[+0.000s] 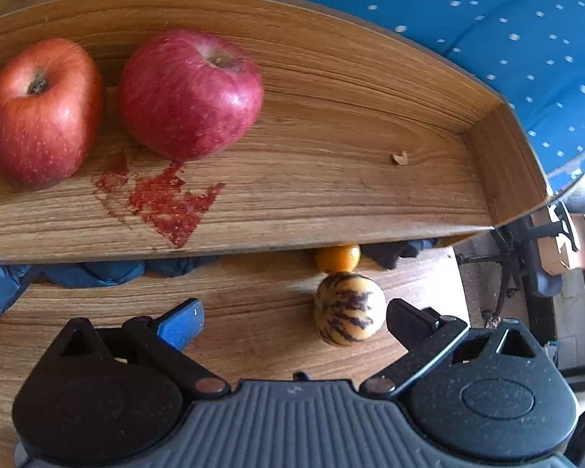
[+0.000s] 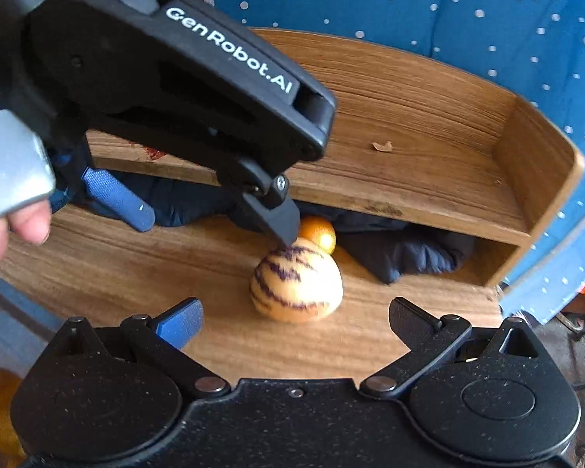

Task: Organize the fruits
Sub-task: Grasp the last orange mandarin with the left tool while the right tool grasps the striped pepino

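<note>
While both grippers stand with fingers spread wide and empty, the striped yellow fruit (image 1: 349, 310) sits on the wooden table (image 1: 253, 335) just ahead of the left gripper (image 1: 292, 321), near its right finger, and ahead of the right gripper (image 2: 294, 321); an orange (image 1: 337, 258) touches its far side, and two red apples (image 1: 191, 93) rest on the shelf (image 1: 331, 179) above.

The only lettering you can read is in the right wrist view: "GenRobot.AI" in white letters, printed along the black body of your left gripper (image 2: 218, 218), running from the upper left of the frame down toward the centre. The wording slants downward with the gripper's housing. In the left wrist view you have nothing readable; the boxes and items at the far right edge of that frame are too small and blurred for any print to be made out.
</note>
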`<state>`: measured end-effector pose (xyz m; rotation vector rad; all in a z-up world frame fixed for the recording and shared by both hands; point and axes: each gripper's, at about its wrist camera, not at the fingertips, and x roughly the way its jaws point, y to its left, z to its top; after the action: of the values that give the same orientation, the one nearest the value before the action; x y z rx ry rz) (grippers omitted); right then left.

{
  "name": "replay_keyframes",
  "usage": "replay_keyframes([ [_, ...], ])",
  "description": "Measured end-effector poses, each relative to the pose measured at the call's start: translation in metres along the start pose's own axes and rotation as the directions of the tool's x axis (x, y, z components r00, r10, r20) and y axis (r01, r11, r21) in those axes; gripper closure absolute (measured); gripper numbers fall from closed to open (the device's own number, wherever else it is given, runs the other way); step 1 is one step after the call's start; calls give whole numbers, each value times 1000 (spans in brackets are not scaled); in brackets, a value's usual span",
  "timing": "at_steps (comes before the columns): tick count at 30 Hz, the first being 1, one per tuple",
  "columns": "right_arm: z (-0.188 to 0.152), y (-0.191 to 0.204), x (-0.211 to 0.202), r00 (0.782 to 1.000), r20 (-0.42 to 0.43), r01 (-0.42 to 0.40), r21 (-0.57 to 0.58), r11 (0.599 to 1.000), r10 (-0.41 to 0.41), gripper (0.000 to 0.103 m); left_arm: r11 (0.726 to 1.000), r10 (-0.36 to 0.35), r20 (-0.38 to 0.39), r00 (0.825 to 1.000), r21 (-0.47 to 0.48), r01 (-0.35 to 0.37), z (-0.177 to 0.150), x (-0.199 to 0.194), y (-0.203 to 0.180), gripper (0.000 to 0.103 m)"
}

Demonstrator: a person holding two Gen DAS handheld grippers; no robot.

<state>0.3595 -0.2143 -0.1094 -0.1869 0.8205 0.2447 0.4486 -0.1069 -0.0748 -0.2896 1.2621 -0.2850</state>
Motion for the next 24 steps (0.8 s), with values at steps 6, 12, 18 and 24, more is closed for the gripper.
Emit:
replay_keyframes([
  [6, 5, -11, 15, 998, 19, -56, 25, 998, 56, 12, 1000, 19, -13, 1000, -5, -20, 4, 11, -7, 2],
  [12, -1, -26, 14, 995, 53, -91, 64, 994, 87, 37, 999, 41, -20, 999, 21, -41, 5, 21, -20, 4],
  [18, -16, -41, 1, 990, 74, -129, 112, 985, 121, 45, 996, 57, -4, 998, 66, -56, 4, 28, -36, 11],
  [24, -41, -56, -25, 994, 58, -100, 153, 983, 93, 45, 991, 92, 39, 995, 99, -95, 1, 37, -52, 23],
])
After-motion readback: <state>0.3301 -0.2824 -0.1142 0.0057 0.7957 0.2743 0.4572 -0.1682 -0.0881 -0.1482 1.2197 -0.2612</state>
